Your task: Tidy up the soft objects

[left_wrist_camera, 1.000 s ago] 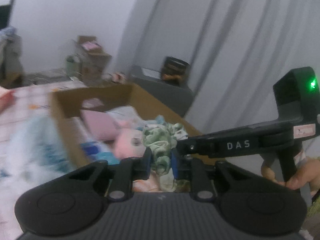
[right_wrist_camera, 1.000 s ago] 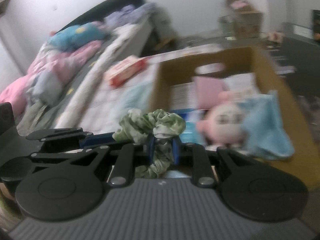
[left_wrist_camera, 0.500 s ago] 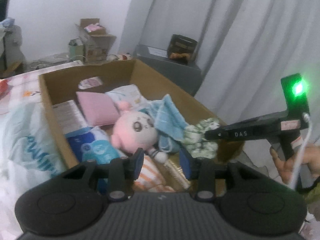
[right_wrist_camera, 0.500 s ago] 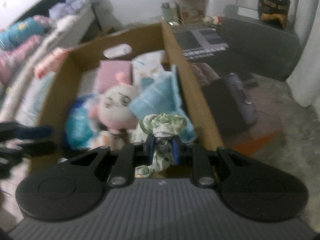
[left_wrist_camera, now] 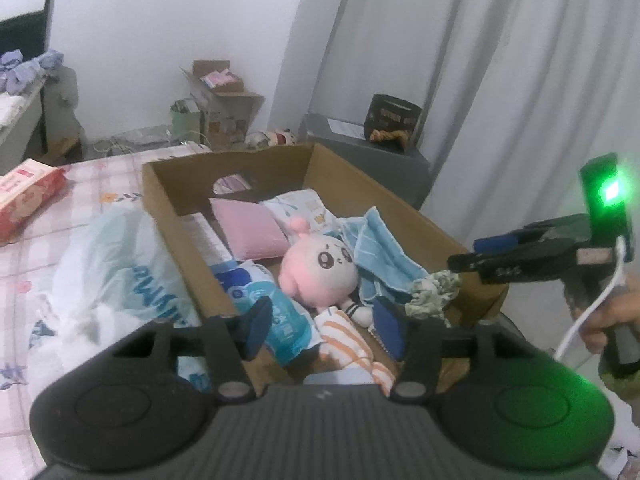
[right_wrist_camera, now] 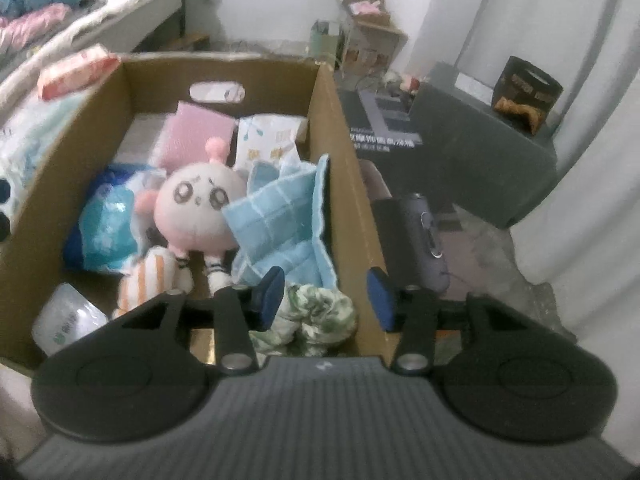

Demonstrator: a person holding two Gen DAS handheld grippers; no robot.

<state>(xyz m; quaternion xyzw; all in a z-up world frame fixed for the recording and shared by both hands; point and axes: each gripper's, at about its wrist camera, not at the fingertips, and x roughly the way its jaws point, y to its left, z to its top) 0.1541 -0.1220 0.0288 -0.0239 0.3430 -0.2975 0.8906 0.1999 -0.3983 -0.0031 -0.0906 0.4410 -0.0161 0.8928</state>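
Lying in box, scrunchie; bag txt unreadable.

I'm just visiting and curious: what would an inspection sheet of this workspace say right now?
Surface: checked bedsheet under a cardboard box.
Job's things: green scrunchie in the box's near corner, beside a blue towel and pink plush.
Clutter: plastic bag, red tissue pack.
Grippers: right claw open, jaws just opened, straddling the scrunchie; left claw open, just opened, empty.
Cables: white cable on the right claw's handle.
Surroundings: grey curtain, dark cabinet.
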